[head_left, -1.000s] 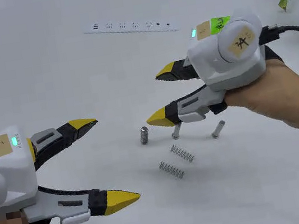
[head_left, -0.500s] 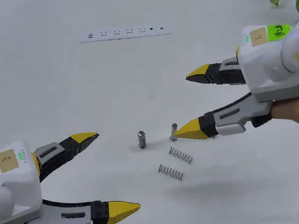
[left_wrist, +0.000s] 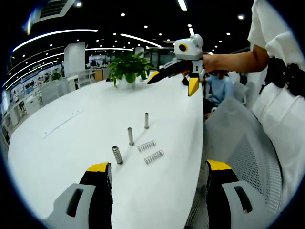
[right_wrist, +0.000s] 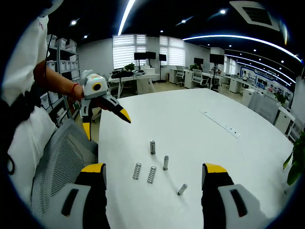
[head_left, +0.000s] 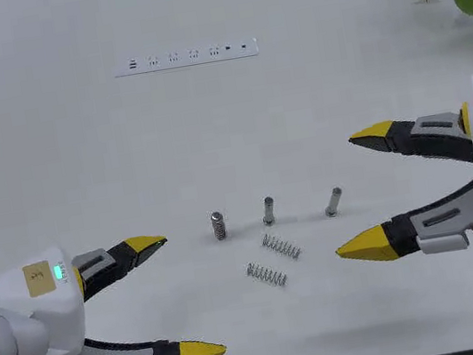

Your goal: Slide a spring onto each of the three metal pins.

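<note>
- While it hovers over the white table (head_left: pixel 79 148) at 7 o'clock, the left gripper (head_left: pixel 182 297) has its jaws spread wide and holds nothing.
- At 3 o'clock the right gripper (head_left: pixel 355 193) is equally spread and empty.
- Three pins stand in a row at the centre. The left pin (head_left: pixel 217 217) wears a fitted spring (head_left: pixel 219 231), while the middle pin (head_left: pixel 268 210) and right pin (head_left: pixel 334 202) are bare.
- Toward 6 o'clock of the middle pin lie the first loose spring (head_left: pixel 281 246) and the second loose spring (head_left: pixel 266 274).

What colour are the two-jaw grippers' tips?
Yellow, on both left gripper and right gripper; clearest in head view.
</note>
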### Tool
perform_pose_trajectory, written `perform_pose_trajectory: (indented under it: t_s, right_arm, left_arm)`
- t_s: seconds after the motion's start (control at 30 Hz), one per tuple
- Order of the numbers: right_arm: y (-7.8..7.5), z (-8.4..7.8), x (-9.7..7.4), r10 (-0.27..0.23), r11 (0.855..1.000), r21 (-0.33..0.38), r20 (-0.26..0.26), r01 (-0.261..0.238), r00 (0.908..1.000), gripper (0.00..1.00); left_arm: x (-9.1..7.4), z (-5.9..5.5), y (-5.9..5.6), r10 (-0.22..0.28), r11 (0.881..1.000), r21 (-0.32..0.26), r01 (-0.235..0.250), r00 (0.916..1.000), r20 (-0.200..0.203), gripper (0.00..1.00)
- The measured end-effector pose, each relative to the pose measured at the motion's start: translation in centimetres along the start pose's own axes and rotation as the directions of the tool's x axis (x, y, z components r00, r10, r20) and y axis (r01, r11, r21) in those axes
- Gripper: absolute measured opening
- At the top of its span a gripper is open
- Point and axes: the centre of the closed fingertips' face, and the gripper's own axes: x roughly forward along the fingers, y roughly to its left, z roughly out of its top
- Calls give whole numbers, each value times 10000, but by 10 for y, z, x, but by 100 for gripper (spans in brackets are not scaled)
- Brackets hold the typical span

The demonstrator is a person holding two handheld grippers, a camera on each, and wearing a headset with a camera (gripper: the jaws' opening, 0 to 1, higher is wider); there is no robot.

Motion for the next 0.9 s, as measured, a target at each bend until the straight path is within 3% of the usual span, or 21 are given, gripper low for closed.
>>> perform_pose_trajectory:
  t_s: [0.23,0.4,0.57,0.63,0.73,0.9]
  right_arm:
    - [9,-18,-13,-149,9989,452,35,147,9999,85]
    - [14,-27,-19,-156,9979,633,23,154,9999,85]
    - [17,-32,-23,-111,9980,621,23,110,9999,85]
    - [17,-35,-24,-94,9977,675,-38,96,9999,85]
    - [17,-39,-27,-94,9974,719,-29,96,10000,85]
    - [19,-46,-30,-86,9964,846,-121,96,9999,85]
  left_arm:
    - [14,-7,-8,-400,9976,528,438,9967,-705,73]
    - [30,-14,-14,-729,9920,925,857,9884,-1336,63]
    - [45,-17,-11,-773,9842,1436,1038,9808,-1791,50]
    - [51,-18,-7,-730,9751,1909,1131,9760,-2049,45]
    - [63,-15,-5,-841,9705,2057,1260,9759,-2013,38]
    - [81,-19,-3,-944,9566,2474,1542,9668,-2376,34]
